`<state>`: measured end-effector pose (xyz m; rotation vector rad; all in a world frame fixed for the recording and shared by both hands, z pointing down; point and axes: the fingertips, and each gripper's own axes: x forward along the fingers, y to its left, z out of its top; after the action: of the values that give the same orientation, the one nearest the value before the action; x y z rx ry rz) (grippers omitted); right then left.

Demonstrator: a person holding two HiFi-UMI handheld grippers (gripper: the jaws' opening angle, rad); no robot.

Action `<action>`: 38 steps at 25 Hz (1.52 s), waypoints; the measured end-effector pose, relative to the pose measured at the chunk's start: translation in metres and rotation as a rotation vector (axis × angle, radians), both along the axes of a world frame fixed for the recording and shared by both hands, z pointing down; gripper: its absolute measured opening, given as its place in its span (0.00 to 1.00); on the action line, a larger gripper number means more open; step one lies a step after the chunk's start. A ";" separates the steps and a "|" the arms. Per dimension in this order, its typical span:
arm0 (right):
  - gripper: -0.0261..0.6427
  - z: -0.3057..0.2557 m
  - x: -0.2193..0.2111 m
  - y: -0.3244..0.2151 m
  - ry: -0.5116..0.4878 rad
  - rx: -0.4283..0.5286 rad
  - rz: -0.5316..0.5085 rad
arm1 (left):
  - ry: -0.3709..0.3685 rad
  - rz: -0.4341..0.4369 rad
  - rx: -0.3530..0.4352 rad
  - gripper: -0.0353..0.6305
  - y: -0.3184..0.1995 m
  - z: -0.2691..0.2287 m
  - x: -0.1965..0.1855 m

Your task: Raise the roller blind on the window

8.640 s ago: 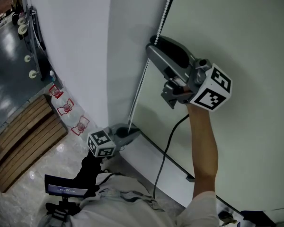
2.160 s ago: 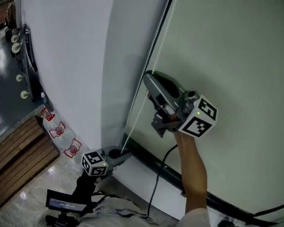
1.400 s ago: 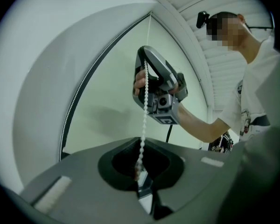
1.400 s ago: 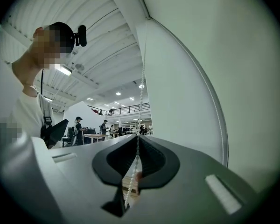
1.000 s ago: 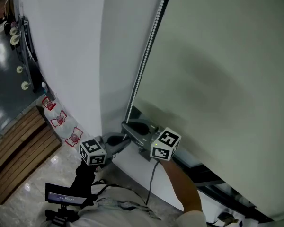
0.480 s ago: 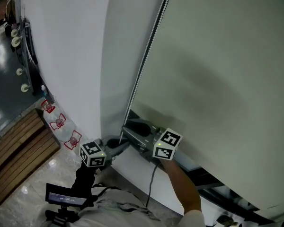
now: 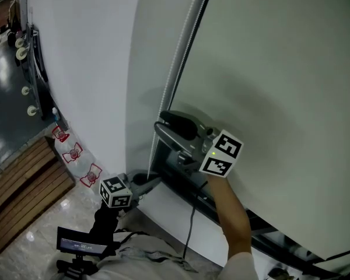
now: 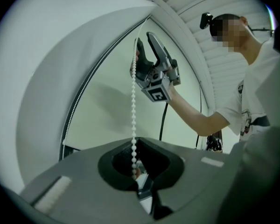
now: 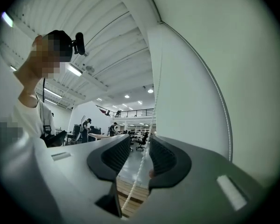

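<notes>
Two-handed chain pull, reset step: left hand-held gripper clamped on chain low, right hand-held gripper just opened astride it beside hanging blind; next, likely clamp right higher, haul down.

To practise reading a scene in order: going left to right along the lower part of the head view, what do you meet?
Wooden slats → red-printed packets → left gripper shut on bead chain → person's forearm.
</notes>
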<state>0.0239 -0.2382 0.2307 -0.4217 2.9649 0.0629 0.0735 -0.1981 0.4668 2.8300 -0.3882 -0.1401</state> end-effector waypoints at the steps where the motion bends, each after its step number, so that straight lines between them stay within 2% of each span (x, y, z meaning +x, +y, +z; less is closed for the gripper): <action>1: 0.21 -0.010 0.000 -0.002 -0.002 0.018 0.001 | -0.001 0.000 0.001 0.05 0.000 0.000 0.000; 12: 0.20 -0.113 0.009 -0.012 -0.102 0.153 -0.004 | -0.010 0.007 -0.001 0.05 0.000 0.002 0.001; 20: 0.20 -0.162 0.005 -0.002 -0.119 0.245 -0.034 | -0.017 0.017 -0.001 0.05 0.002 0.005 0.004; 31: 0.18 -0.217 0.009 -0.007 -0.162 0.310 -0.027 | -0.025 0.030 0.002 0.05 0.005 0.013 0.004; 33: 0.14 -0.219 0.010 -0.006 -0.179 0.317 -0.018 | -0.026 0.028 0.003 0.05 0.006 0.016 0.002; 35: 0.06 -0.220 0.014 -0.008 -0.199 0.312 0.000 | -0.025 0.021 0.001 0.05 0.005 0.016 0.001; 38: 0.06 -0.222 0.020 -0.013 -0.227 0.273 0.005 | -0.026 0.014 -0.005 0.05 0.002 0.013 0.000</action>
<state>0.0438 -0.2513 0.0089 -0.3710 2.6805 0.3878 0.0739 -0.1958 0.4798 2.8320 -0.3742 -0.0996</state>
